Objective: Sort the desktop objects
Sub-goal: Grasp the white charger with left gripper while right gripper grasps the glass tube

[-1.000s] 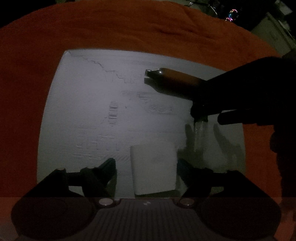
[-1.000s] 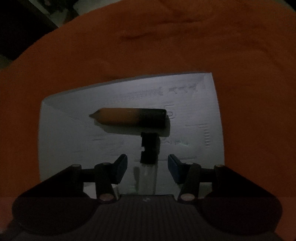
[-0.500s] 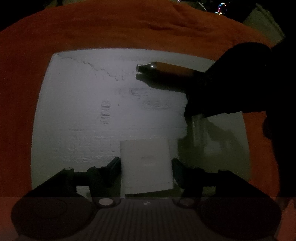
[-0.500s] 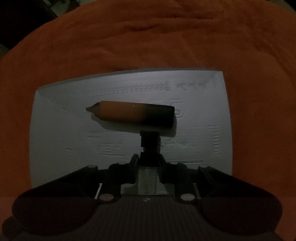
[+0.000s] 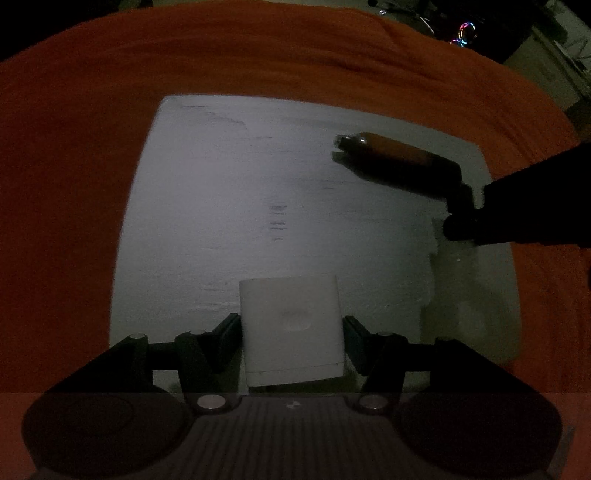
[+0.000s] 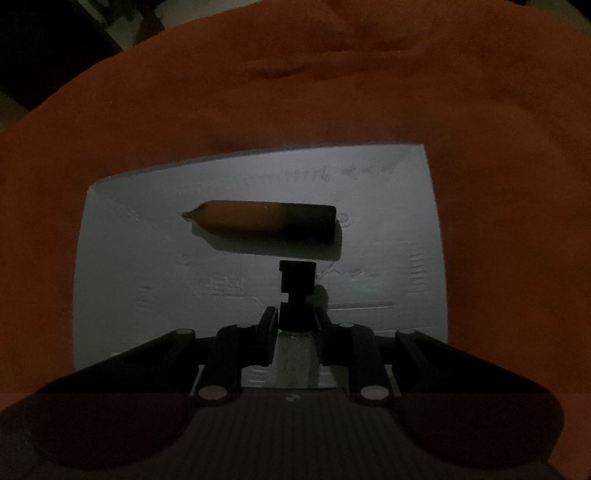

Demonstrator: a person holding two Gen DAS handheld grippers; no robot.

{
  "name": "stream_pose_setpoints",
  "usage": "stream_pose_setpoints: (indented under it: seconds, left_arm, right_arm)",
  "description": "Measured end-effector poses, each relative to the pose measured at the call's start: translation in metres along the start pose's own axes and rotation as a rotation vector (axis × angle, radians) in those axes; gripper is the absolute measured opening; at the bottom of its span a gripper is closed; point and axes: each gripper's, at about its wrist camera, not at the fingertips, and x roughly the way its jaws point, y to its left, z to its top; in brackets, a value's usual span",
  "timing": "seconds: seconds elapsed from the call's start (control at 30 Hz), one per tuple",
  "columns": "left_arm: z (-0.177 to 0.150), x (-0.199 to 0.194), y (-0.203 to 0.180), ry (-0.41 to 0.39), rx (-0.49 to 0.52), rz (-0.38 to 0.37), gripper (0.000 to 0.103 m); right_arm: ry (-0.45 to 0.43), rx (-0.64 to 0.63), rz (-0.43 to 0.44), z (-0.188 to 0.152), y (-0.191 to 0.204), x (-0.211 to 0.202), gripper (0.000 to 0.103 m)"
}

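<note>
A white rectangular block (image 5: 291,328) sits between the fingers of my left gripper (image 5: 291,341), which is shut on it over a white sheet (image 5: 221,184). A small clear bottle with a black cap (image 6: 297,284) is clamped in my right gripper (image 6: 295,332), just above the same sheet (image 6: 129,258). In the left wrist view the right gripper (image 5: 461,229) shows as a dark shape at the right edge. An orange and black marker-like tube (image 6: 266,221) lies on the sheet beyond the bottle, also seen as the tube (image 5: 399,155) in the left wrist view.
An orange cloth (image 5: 74,184) covers the surface under the sheet and wraps round it on all sides. The room is dim. Dark clutter and small coloured lights (image 5: 465,33) sit past the cloth's far right edge.
My right gripper closed on the bottle. My left gripper closed on the white block, then shifted left across the sheet with the block in it.
</note>
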Motion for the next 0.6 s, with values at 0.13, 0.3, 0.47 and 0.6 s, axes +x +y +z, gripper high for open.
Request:
stream_pose_setpoints:
  seconds: [0.13,0.3,0.47,0.6]
  left_arm:
    - [-0.002,-0.008,0.003,-0.009,-0.012,-0.002,0.054]
    - [-0.001,-0.018,0.01,-0.032,-0.024,-0.005,0.053]
    - [-0.004,-0.029,0.013,-0.049,-0.025,0.0,0.053]
    - [-0.008,-0.035,0.015,-0.054,-0.022,0.006,0.053]
  right_arm:
    - [-0.013,0.001,0.008,-0.002,0.002,-0.01,0.022]
    - [-0.031,-0.003,0.021,-0.007,0.006,-0.022,0.022]
    - [-0.051,-0.01,0.031,-0.014,0.006,-0.038,0.022]
    - [-0.057,-0.017,0.034,-0.018,0.008,-0.043,0.022]
